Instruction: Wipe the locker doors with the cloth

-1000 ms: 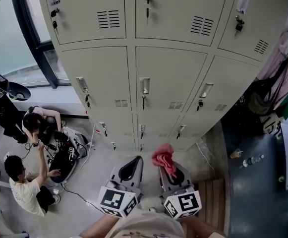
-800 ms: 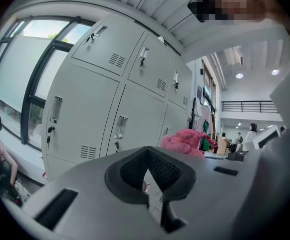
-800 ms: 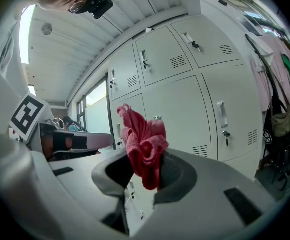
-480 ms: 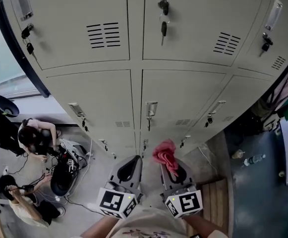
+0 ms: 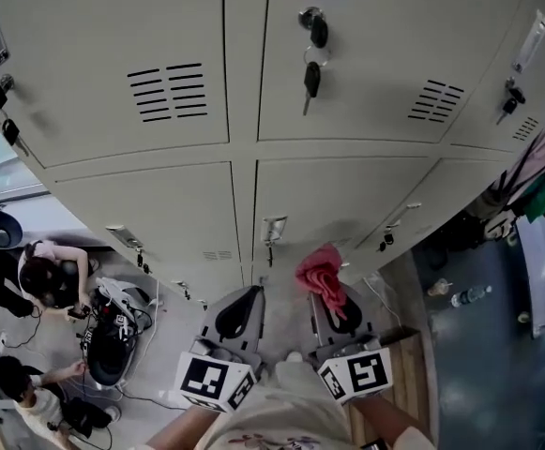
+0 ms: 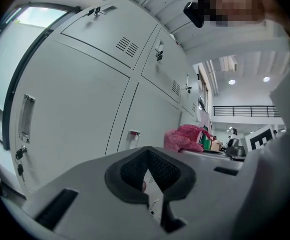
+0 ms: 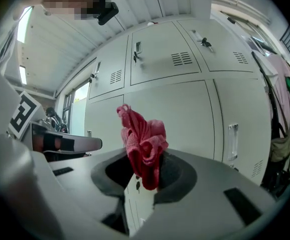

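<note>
A bank of pale grey locker doors (image 5: 347, 64) fills the head view, with keys hanging from the upper middle door's lock (image 5: 311, 78). My right gripper (image 5: 333, 309) is shut on a bunched pink cloth (image 5: 321, 272), which sticks up past its jaws and is held short of the lower doors (image 5: 328, 195). In the right gripper view the cloth (image 7: 142, 139) stands up out of the right gripper (image 7: 144, 170), with the lockers (image 7: 184, 109) behind and apart from it. Beside it on the left, my left gripper (image 5: 234, 312) is shut and holds nothing. The left gripper view looks past the left gripper (image 6: 147, 168) and shows the cloth (image 6: 184, 136) at right.
Two people (image 5: 42, 279) sit on the floor at lower left among cables and gear (image 5: 108, 331). Clothes and bags (image 5: 535, 181) hang right of the lockers. A bottle (image 5: 466, 296) lies on the dark floor, and a wooden board (image 5: 408, 382) sits near my right gripper.
The lockers have grown larger and the view has tipped upward, so I have come closer. Both grippers stay low and side by side, the cloth still held in the right one.
</note>
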`<state>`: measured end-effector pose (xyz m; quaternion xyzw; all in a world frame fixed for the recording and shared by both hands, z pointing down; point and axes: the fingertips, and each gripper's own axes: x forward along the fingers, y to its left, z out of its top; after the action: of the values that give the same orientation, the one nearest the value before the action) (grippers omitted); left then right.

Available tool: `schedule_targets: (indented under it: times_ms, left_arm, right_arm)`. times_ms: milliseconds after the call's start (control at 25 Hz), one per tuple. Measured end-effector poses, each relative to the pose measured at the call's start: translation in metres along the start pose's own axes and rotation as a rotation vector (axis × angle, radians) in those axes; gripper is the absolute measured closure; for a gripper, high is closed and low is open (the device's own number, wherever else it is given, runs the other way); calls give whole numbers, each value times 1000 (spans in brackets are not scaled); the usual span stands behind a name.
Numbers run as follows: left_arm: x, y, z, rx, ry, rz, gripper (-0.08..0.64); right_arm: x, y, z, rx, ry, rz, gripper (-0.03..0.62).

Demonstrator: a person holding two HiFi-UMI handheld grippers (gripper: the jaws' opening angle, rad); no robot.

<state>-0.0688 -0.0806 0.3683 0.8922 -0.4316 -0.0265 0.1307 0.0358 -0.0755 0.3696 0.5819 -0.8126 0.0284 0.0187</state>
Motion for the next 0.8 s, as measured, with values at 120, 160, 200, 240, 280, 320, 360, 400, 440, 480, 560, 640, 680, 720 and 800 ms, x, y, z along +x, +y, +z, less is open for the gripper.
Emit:
schedule_targets:
  times_ms: [120, 160, 200, 240, 280, 320, 360, 400, 440, 480, 560, 640, 680, 720, 800]
  left_arm:
    - [13, -4, 7, 22, 4, -5, 555]
    - [16, -6, 7, 24, 9, 0, 555]
    - [18, -8, 9, 26, 10, 5, 555]
    - [21, -10, 11, 25, 7, 11, 555]
    - [23, -11, 14, 21, 3, 16, 555]
    - [26, -11, 17, 18, -2, 20, 555]
    - [29, -11, 19, 18, -7, 24, 555]
    - [31, -12, 22, 21, -10, 26, 555]
    - [34, -13, 24, 24, -12, 27, 555]
    - [36, -13, 27, 27, -14, 25, 555]
    - [40, -15, 31, 34, -16, 19, 555]
    - [45, -17, 33, 42, -16, 12, 555]
    - [48, -19, 33, 44, -15, 8, 555]
    - [49, -21, 32, 44, -13, 5, 555]
    - [53, -27, 29, 38, -10, 1, 555]
  right_arm:
    - [4, -17, 10, -49, -27, -6, 494]
    - [3, -21, 13, -60, -29, 0, 494]
    - [2, -26, 15, -71, -30, 5, 494]
    - [2, -31, 17, -82, -30, 10, 494]
    - [3, -36, 20, -92, -30, 14, 493]
    - [4, -41, 23, -102, -32, 17, 494]
    - [6, -46, 27, -112, -36, 18, 494]
    - [8, -52, 32, -124, -41, 17, 494]
    - [10, -58, 36, -137, -47, 14, 494]
    - [11, -63, 41, -150, -53, 10, 494]
    - [14, -72, 50, -179, -64, 2, 494]
    - [17, -80, 60, -215, -73, -6, 494]
    - [17, -84, 65, -235, -77, -12, 494]
    - [18, -88, 71, -257, -82, -21, 494]
    - [18, -98, 85, -296, -95, -45, 494]
